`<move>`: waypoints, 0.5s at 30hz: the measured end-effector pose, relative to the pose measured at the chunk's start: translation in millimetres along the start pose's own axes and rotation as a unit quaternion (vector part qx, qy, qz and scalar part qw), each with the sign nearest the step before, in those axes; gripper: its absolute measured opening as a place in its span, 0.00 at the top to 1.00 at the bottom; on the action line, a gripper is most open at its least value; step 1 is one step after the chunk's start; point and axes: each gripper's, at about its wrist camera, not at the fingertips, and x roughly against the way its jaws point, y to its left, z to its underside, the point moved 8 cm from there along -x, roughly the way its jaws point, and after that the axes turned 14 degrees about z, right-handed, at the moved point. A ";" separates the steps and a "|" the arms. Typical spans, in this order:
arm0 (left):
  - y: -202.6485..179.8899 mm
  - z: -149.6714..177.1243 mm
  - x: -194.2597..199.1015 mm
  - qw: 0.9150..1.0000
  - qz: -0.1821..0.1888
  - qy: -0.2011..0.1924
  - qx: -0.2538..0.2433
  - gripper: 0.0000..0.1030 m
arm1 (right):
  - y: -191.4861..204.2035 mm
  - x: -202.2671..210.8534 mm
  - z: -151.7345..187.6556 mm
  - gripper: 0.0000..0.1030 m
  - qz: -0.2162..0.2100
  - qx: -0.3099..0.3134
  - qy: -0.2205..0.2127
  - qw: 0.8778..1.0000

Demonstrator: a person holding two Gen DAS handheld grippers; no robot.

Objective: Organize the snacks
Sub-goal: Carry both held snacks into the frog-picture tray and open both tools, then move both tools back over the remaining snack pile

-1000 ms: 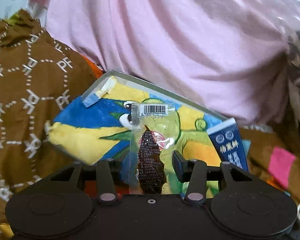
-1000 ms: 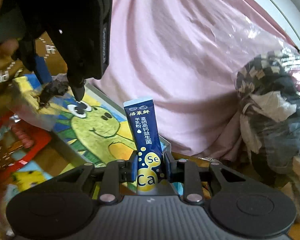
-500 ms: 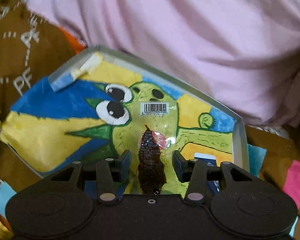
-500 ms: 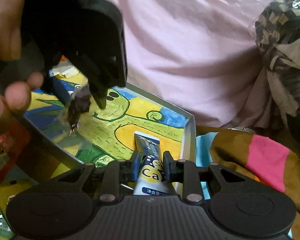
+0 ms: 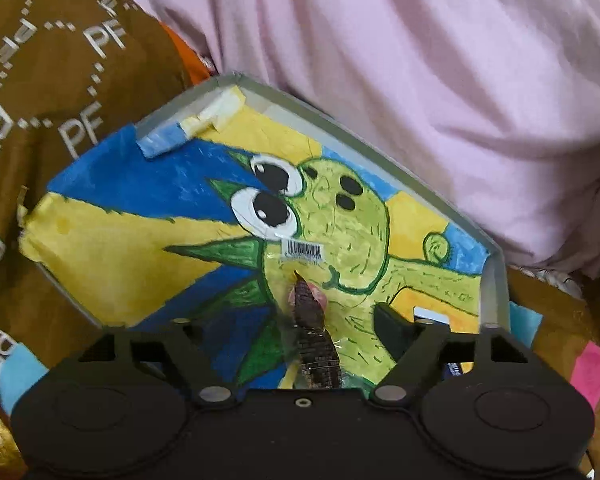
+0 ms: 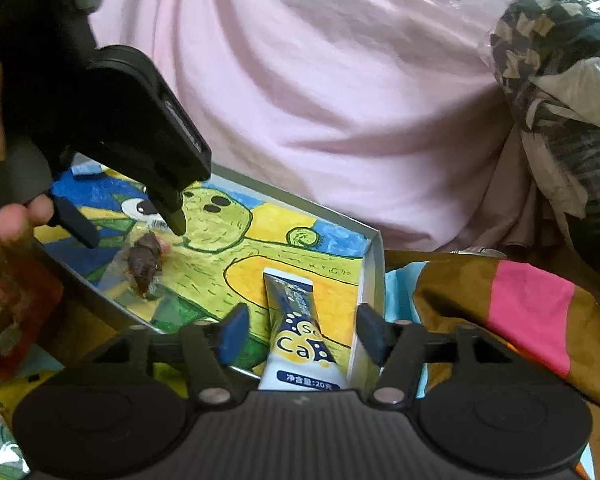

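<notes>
Both hand-held grippers are opening: left hand-held gripper (image 5: 300, 320) around a clear-wrapped dark snack (image 5: 314, 344), right hand-held gripper (image 6: 300, 330) around a blue-and-white tube-shaped sachet (image 6: 298, 336). Neither is pinched; both lie in the shallow cartoon-painted tray (image 5: 494, 280).

Right claw (image 6: 300, 330) opening; blue sachet (image 6: 298, 332) between fingers, lying in painted tray (image 6: 374, 256).

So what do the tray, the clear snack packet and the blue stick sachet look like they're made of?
Tray: probably cardboard, matte grey rim, hand-painted paper lining taped at a corner.
Clear snack packet: thin glossy plastic film; the dark snack shows through, barcode sticker on it.
Blue stick sachet: printed laminated film, possibly foil-lined, slight sheen.
</notes>
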 end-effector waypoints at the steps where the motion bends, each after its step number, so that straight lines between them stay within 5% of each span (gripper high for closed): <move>1: -0.8 -0.9 6.5 1.000 -0.001 -0.007 -0.005 0.12 | -2.2 3.6 -1.5 0.21 -0.007 -0.013 -0.001 1.000; 3: -2.9 -2.3 19.2 1.000 -0.008 -0.023 -0.019 0.03 | -7.3 11.2 -4.5 0.11 -0.015 -0.037 -0.002 0.999; 8: -7.3 0.5 52.5 0.997 -0.018 -0.047 -0.059 0.01 | -23.5 40.6 -14.8 0.01 -0.028 -0.085 -0.018 0.996; 15: -18.7 6.2 103.0 0.993 0.003 -0.072 -0.097 0.01 | -47.5 79.1 -27.3 0.00 -0.037 -0.127 -0.036 0.991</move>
